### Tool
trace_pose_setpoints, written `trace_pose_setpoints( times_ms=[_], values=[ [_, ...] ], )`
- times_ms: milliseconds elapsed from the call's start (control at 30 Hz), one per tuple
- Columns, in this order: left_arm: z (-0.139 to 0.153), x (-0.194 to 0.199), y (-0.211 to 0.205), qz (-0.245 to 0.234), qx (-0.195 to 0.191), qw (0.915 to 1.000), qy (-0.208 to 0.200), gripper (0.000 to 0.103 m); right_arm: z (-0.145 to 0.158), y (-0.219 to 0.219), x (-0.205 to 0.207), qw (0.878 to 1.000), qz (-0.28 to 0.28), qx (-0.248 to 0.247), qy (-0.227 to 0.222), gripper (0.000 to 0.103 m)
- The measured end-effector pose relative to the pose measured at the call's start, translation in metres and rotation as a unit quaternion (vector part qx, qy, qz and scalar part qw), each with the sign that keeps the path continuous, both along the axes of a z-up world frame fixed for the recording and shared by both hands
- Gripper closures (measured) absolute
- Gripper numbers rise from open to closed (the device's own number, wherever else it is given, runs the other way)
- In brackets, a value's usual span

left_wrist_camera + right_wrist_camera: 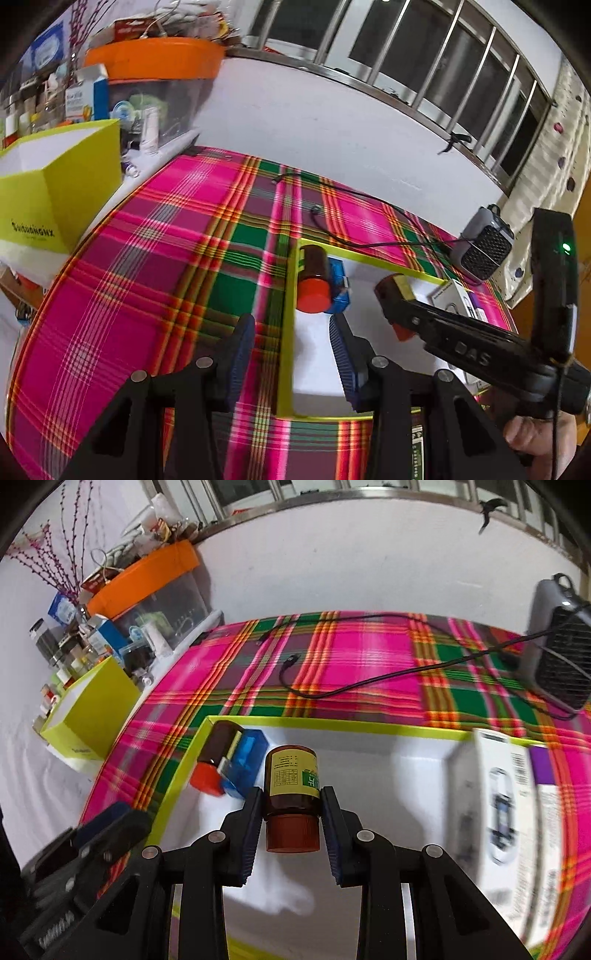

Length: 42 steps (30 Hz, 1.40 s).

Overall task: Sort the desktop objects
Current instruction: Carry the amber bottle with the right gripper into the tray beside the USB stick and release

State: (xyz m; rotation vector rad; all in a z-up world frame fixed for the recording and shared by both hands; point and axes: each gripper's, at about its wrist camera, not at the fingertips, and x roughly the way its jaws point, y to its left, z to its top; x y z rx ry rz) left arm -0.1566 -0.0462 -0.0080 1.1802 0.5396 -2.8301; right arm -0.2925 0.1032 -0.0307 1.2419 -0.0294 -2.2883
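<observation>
Right claw (pixel 291 808) squeezes brown bottle (pixel 292 779) by sides, red cap toward camera, above white tray (pixel 388 771). Other bottle (pixel 214 753) and blue box (pixel 245 762) lie in tray's far left corner. Left claw (pixel 291 350) wide open, empty, over tray's left rim. Risk: round bottle slips, rolls, bumps blue box.

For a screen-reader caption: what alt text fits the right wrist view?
The right hand-held gripper grips a brown pill bottle over a white, lime-edged tray, where another bottle and a blue box lie.
</observation>
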Motion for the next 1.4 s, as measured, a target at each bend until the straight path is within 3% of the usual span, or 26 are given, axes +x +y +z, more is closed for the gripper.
trace_pose_setpoints(
  times_ms=[467,700,1033,1400],
  values=[
    [-0.004,-0.001,0.001,-0.007,0.007,0.9999,-0.005,0.061,-0.015,-0.001,-0.03,0.994,-0.043,-0.082,-0.064,0.07],
    [-0.004,-0.002,0.002,-0.009,0.006,0.9999,-0.006,0.061,-0.008,0.001,-0.024,0.995,-0.038,-0.078,-0.054,0.074],
    [-0.004,-0.001,0.005,-0.017,0.008,0.9998,-0.002,0.061,0.002,0.01,-0.019,0.991,-0.035,-0.114,-0.057,0.073],
    [0.004,0.006,0.021,-0.035,0.001,0.9993,0.014,0.061,0.031,0.046,0.039,0.995,-0.01,-0.098,-0.004,0.072]
  ],
)
